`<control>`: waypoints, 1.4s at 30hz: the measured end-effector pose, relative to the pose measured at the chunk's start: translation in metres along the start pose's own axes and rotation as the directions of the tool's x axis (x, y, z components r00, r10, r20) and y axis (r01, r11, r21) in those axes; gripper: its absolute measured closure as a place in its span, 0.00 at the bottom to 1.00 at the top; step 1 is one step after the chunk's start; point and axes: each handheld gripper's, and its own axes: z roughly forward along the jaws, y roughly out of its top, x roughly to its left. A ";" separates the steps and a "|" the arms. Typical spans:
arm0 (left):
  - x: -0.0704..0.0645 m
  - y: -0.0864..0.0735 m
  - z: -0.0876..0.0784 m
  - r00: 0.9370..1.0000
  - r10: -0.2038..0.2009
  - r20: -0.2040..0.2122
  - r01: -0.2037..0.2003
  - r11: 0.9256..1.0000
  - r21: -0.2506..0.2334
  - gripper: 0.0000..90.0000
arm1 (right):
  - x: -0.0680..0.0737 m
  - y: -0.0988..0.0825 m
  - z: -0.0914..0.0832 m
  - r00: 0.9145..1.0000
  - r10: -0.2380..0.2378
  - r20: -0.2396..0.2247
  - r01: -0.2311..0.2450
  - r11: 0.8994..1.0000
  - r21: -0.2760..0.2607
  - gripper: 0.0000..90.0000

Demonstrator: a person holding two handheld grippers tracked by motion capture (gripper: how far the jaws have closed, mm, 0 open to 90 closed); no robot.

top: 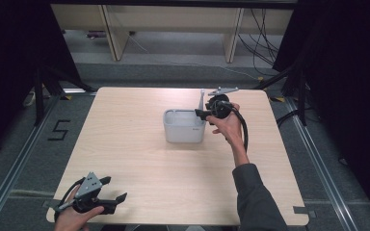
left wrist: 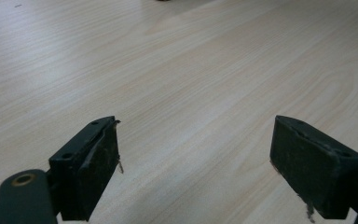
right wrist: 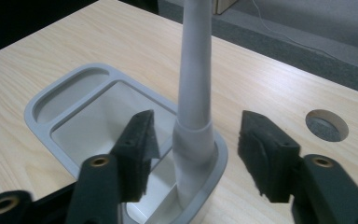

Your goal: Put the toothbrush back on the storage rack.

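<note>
Here both grippers, left gripper [top: 110, 190] and right gripper [right wrist: 193, 154], gape over the pale wood table [top: 139, 159].

Bare tabletop [top: 135, 159] round left gripper [top: 113, 189], grey bin [top: 183, 127] w/ upright handle [right wrist: 195, 70] (mid-table) blocks centre

Bin [top: 183, 126] mid-table [top: 139, 159], right gripper [top: 200, 114] at its right rim, left gripper [top: 114, 189] at near-left corner

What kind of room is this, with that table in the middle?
Probably a lab recording booth: dark curtains flank a bare wooden table, floor rails run alongside, loose cables trail behind, and a taped numeral marks the floor.
</note>
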 end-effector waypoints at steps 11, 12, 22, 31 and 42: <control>0.001 0.000 0.000 1.000 -0.002 -0.002 0.002 1.000 0.001 0.16 | 0.004 0.002 -0.019 0.999 -0.017 0.027 0.018 0.999 -0.038 0.40; 0.001 0.000 0.000 1.000 -0.002 -0.002 0.002 1.000 0.001 0.16 | 0.006 0.001 -0.021 1.000 -0.010 0.026 0.011 0.999 -0.035 0.39; 0.000 0.000 0.000 1.000 0.000 -0.006 0.000 1.000 0.004 0.16 | 0.009 -0.005 -0.033 0.998 -0.049 0.031 0.050 0.997 -0.062 0.39; 0.000 0.000 0.000 1.000 -0.003 -0.005 0.003 1.000 0.001 0.17 | 0.012 -0.013 -0.042 0.998 -0.029 0.051 0.032 0.998 -0.060 0.38; 0.000 0.000 0.000 1.000 -0.004 -0.009 0.004 1.000 0.001 0.16 | 0.017 -0.024 -0.049 0.998 -0.046 0.047 0.049 0.997 -0.059 0.36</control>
